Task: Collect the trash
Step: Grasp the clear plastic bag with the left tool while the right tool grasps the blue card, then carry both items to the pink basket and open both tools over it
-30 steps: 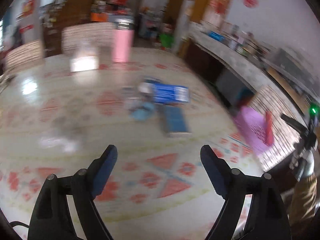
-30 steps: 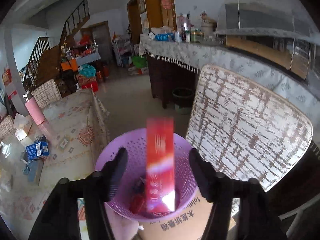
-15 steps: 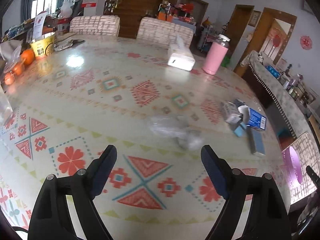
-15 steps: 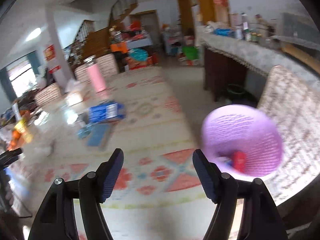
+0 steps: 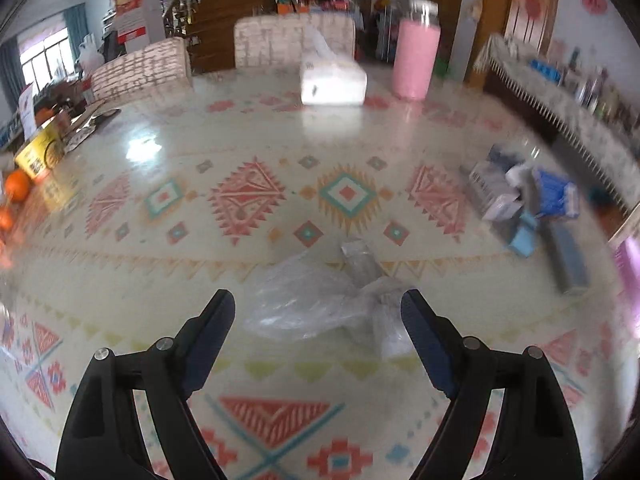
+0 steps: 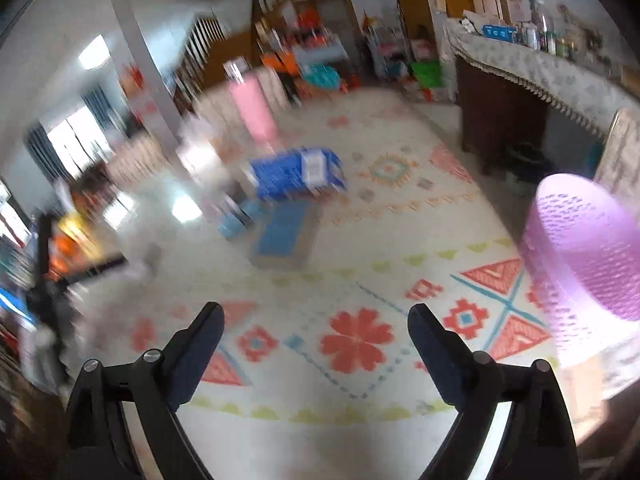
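Observation:
A crumpled clear plastic bag (image 5: 320, 304) lies on the patterned table (image 5: 248, 364), just ahead of and between the tips of my open, empty left gripper (image 5: 318, 312). My right gripper (image 6: 316, 320) is open and empty above the table's near edge. A purple mesh trash basket (image 6: 588, 248) stands off the table's right side in the right wrist view. A pile of blue and white boxes (image 5: 524, 200) lies to the right; it also shows blurred in the right wrist view (image 6: 296, 176).
A pink bottle (image 5: 414, 60) and a white tissue pack (image 5: 332, 80) stand at the table's far side. A yellow tub (image 5: 38, 154) and oranges (image 5: 16, 186) sit at the left edge. Chairs (image 5: 140, 68) stand behind; a sideboard (image 6: 520, 76) runs along the right.
My left gripper has moved closer to the plastic bag, which now lies between its tips. My right gripper has swung left, away from the purple basket, over the table.

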`<act>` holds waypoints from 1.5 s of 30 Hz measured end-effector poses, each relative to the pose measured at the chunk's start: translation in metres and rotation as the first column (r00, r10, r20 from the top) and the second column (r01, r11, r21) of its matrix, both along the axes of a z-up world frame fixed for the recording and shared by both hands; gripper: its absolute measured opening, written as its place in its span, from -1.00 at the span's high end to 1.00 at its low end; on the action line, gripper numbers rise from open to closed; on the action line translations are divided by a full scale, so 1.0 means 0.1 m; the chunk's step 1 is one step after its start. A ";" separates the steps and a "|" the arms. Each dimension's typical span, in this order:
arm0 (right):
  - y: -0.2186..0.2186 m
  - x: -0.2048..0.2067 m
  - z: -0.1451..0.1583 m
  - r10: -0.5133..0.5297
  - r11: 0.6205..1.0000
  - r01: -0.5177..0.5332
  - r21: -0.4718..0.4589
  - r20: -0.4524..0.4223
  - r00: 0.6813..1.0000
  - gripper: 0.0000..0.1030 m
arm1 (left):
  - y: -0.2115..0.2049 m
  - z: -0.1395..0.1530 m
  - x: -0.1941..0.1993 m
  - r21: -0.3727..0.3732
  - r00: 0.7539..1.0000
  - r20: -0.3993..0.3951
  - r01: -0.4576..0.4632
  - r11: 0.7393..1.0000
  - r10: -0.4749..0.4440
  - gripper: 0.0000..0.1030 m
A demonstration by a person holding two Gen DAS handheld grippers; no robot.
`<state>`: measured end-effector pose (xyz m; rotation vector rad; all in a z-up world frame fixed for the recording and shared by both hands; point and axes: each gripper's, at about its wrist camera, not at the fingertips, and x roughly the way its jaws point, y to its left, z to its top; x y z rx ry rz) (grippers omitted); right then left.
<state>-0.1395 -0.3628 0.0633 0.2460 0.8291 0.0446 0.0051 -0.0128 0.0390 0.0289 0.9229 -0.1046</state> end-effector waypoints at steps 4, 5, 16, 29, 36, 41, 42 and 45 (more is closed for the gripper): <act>0.05 0.27 -0.09 0.002 1.000 -0.001 0.017 -0.049 0.999 -0.76 | -0.13 -0.07 0.13 0.009 1.000 -0.028 0.004 1.000 -0.003 -0.65; 0.05 0.32 -0.10 0.001 1.000 0.000 0.015 -0.052 0.999 -0.76 | -0.15 -0.09 0.15 -0.002 0.999 -0.042 0.010 1.000 -0.011 -0.62; 0.42 1.23 -0.29 -0.074 0.987 0.059 -0.151 -0.099 0.992 -0.76 | 0.00 -0.17 0.09 -0.221 0.988 -0.076 0.112 0.969 -0.132 0.28; 0.72 1.50 -0.45 -0.079 0.972 0.048 -0.230 -0.131 0.988 -0.15 | 0.20 -0.01 0.09 -0.294 0.998 -0.018 0.053 0.954 -0.061 -0.49; 0.74 1.27 -0.44 -0.045 0.983 0.021 -0.182 -0.124 0.991 -0.13 | 0.18 -0.12 0.15 -0.263 0.998 -0.048 0.035 0.964 -0.049 -0.49; 0.75 1.02 -0.37 -0.003 0.992 -0.011 -0.125 -0.106 0.994 -0.13 | 0.04 -0.19 0.17 -0.233 0.995 -0.058 0.067 0.970 -0.083 -0.49; 0.75 0.96 -0.35 0.006 0.993 -0.017 -0.117 -0.099 0.995 -0.13 | 0.03 -0.20 0.16 -0.233 0.994 -0.061 0.075 0.970 -0.092 -0.43; 0.76 0.80 -0.28 0.030 0.995 -0.037 -0.093 -0.081 0.996 -0.13 | 0.06 -0.19 0.13 -0.262 0.992 -0.068 0.087 0.961 -0.108 0.28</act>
